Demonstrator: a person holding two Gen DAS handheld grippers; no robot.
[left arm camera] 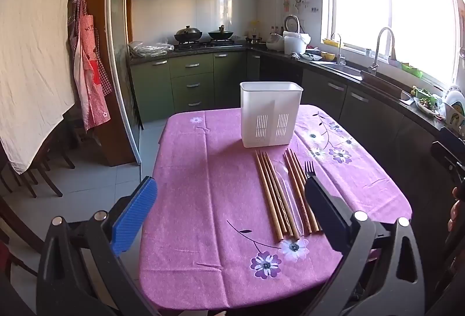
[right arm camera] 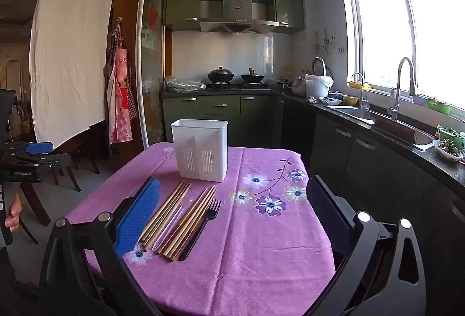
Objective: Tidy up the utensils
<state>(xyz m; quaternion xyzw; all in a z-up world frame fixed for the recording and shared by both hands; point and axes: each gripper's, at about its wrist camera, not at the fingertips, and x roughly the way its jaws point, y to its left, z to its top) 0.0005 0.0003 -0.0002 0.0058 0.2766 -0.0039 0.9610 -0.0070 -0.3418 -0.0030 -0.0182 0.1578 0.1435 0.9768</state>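
A white slotted utensil holder (left arm camera: 271, 114) stands upright on the purple flowered tablecloth (left arm camera: 203, 199), also in the right wrist view (right arm camera: 200, 148). In front of it lie two bunches of wooden chopsticks (left arm camera: 273, 196) (right arm camera: 168, 214), a clear plastic spoon (left arm camera: 287, 194) (right arm camera: 171, 223) between them, and a black plastic fork (left arm camera: 309, 169) (right arm camera: 203, 224). My left gripper (left arm camera: 229, 194) is open and empty above the near table, left of the utensils. My right gripper (right arm camera: 232, 199) is open and empty, the utensils just beside its blue left finger (right arm camera: 139, 217).
The table's edges drop off to a tiled floor (left arm camera: 96, 185). Green kitchen cabinets (left arm camera: 191, 77), a stove with two woks (left arm camera: 203, 35) and a sink counter (left arm camera: 348, 69) lie beyond. Wooden chairs (left arm camera: 37, 170) stand at the left. The left gripper's body shows at the left edge in the right wrist view (right arm camera: 26, 162).
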